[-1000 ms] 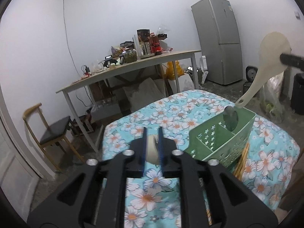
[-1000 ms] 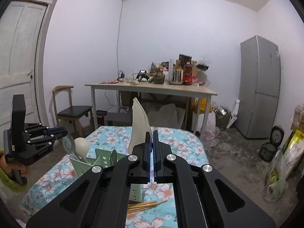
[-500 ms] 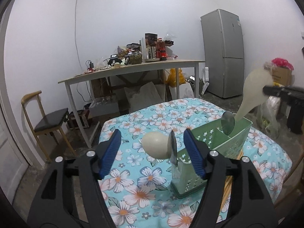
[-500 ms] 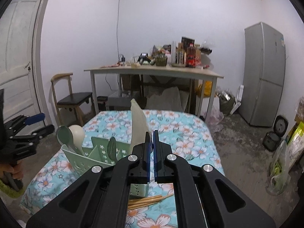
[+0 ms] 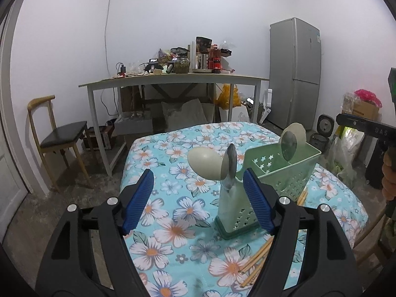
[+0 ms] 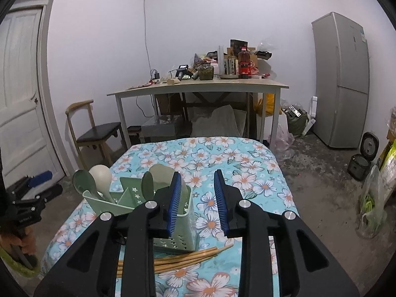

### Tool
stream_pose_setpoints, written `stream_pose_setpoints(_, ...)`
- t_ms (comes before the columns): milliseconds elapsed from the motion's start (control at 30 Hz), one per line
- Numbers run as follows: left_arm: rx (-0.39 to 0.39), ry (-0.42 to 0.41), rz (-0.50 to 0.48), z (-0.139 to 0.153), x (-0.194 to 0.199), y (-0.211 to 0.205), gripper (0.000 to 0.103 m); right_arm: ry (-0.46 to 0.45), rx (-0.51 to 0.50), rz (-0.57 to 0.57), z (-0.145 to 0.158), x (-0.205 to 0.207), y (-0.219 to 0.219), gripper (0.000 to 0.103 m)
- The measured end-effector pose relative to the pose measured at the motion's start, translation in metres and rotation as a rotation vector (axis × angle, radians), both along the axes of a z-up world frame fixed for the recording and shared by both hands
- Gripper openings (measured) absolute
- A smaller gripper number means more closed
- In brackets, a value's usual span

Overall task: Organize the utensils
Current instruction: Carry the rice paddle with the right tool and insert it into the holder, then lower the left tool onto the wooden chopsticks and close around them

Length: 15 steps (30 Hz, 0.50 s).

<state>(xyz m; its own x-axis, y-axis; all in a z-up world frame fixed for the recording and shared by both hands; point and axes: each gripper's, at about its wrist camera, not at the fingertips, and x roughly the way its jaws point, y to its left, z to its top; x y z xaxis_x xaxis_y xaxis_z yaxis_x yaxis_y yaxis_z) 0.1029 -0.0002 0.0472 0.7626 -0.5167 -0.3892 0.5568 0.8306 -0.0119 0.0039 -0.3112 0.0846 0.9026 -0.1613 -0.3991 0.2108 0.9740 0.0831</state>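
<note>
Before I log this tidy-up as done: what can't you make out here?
- Spoon handles: hidden inside the green caddy, both views.
- Chopsticks: ends covered by gripper bodies, both views; count unclear.
- Caddy's near compartments: blocked by the right gripper, right wrist view.

The right hand-held gripper [image 5: 366, 128] bears white letters reading "DAS".

Utensil caddy [image 5: 279, 173]: pale green matt plastic, walls pierced with star cut-outs; spoons [image 6: 96, 178] in it: smooth plastic, cream and sage green, soft sheen; chopsticks [image 6: 183, 259]: bare light wood, unvarnished look; tablecloth [image 5: 173, 148]: turquoise floral cloth, matt, slightly quilted; left gripper [image 5: 198, 195] and right gripper [image 6: 196, 198]: black matt plastic bodies, ribbed blue rubbery pads, bright metal screw heads; fridge [image 5: 294, 74]: brushed grey metal finish; floor [image 6: 321, 168]: rough bare concrete
</note>
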Motion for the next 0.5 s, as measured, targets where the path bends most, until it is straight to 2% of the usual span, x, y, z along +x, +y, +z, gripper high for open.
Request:
stream_pose_setpoints(267, 0.005, 0.005, -0.017, -0.008, -0.017, 0.006, 0.071, 0.033, 0.106, -0.016, -0.014, -0.015, -0.009, 0.028)
stream_pose_setpoints(500, 0.013, 0.062, -0.074, -0.031, -0.03, 0.007, 0.071, 0.16, 0.273, -0.02, -0.064, -0.019, -0.014, 0.028)
